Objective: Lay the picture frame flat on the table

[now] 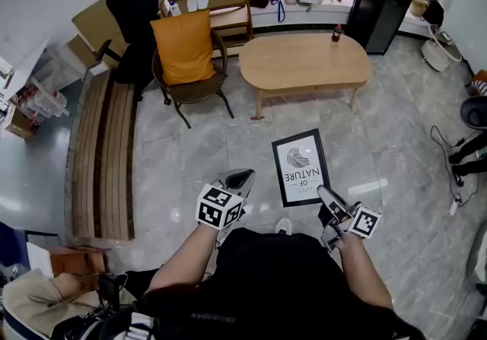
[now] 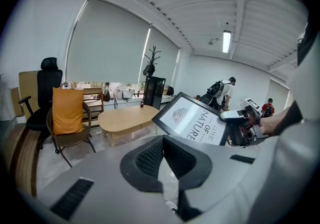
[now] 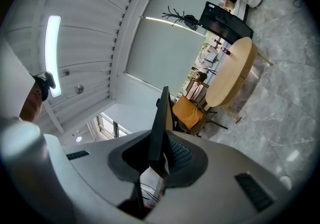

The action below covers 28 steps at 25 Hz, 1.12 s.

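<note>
A black picture frame (image 1: 300, 167) with a white print is held in the air over the tiled floor, print side up and tilted. My right gripper (image 1: 326, 195) is shut on its near right corner. In the right gripper view the frame (image 3: 159, 118) shows edge-on, clamped between the pads of that gripper (image 3: 157, 155). My left gripper (image 1: 239, 177) hangs left of the frame, apart from it, jaws together with nothing in them. In the left gripper view the frame (image 2: 192, 118) is to the right, beyond the shut jaws of the left gripper (image 2: 162, 140). The oval wooden table (image 1: 304, 61) stands ahead.
A small bottle (image 1: 335, 33) stands at the table's far right end. A chair with an orange cushion (image 1: 186, 49) is left of the table, a slatted wooden bench (image 1: 103, 156) further left. A black cabinet (image 1: 380, 4) stands behind. Cables (image 1: 456, 156) lie at the right.
</note>
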Available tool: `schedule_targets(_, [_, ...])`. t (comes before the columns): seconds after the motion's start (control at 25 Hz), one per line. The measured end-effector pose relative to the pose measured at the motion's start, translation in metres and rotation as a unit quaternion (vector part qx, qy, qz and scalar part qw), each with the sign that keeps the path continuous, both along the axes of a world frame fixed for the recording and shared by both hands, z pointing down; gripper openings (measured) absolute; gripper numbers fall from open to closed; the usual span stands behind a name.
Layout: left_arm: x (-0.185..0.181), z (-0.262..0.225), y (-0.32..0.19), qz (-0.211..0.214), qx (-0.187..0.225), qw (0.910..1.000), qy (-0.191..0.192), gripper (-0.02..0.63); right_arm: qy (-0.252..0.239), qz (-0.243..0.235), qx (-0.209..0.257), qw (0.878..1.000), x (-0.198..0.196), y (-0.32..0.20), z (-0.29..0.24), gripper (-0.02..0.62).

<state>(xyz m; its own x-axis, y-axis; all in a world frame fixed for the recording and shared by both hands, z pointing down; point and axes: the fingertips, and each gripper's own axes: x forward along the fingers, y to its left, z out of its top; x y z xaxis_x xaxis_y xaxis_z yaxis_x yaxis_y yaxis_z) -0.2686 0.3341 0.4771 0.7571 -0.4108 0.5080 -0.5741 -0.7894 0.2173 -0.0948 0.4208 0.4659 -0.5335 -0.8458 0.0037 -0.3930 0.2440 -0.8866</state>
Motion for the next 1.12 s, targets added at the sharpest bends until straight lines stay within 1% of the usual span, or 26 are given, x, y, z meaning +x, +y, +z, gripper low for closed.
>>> schedule_targets(0.16, [0.044, -0.007, -0.004, 0.011, 0.006, 0.9999, 0.003, 0.005, -0.008, 0.0, 0.015, 1.0, 0.038, -0.003, -0.01, 0.05])
schedule_targets(0.28, [0.071, -0.008, -0.002, 0.03, 0.005, 0.9995, -0.002, 0.005, -0.009, 0.009, 0.012, 1.0, 0.061, -0.006, -0.01, 0.051])
schedule_targets(0.4, [0.084, 0.0, -0.001, 0.049, 0.0, 0.9987, -0.015, 0.005, -0.014, 0.022, 0.001, 1.0, 0.077, -0.009, 0.001, 0.051])
schedule_targets(0.56, [0.089, 0.013, -0.028, 0.046, -0.016, 0.9986, -0.02, 0.005, -0.018, 0.029, -0.013, 0.999, 0.088, -0.034, 0.015, 0.051])
schedule_targets(0.68, [0.092, 0.029, -0.062, 0.04, -0.037, 0.9983, -0.022, 0.005, -0.021, 0.036, -0.024, 0.999, 0.09, -0.066, 0.023, 0.051])
schedule_targets(0.8, [0.108, 0.039, -0.107, 0.043, -0.051, 0.9977, -0.016, 0.005, -0.018, 0.041, -0.031, 0.999, 0.101, -0.106, 0.027, 0.051])
schedule_targets(0.96, [0.135, 0.028, -0.185, 0.068, -0.04, 0.9968, -0.008, 0.005, -0.002, 0.045, -0.04, 0.998, 0.117, -0.174, 0.025, 0.051])
schedule_targets(1.12, [0.149, 0.01, -0.271, 0.086, -0.027, 0.9959, -0.001, 0.005, 0.022, 0.053, -0.042, 0.997, 0.128, -0.249, 0.016, 0.051])
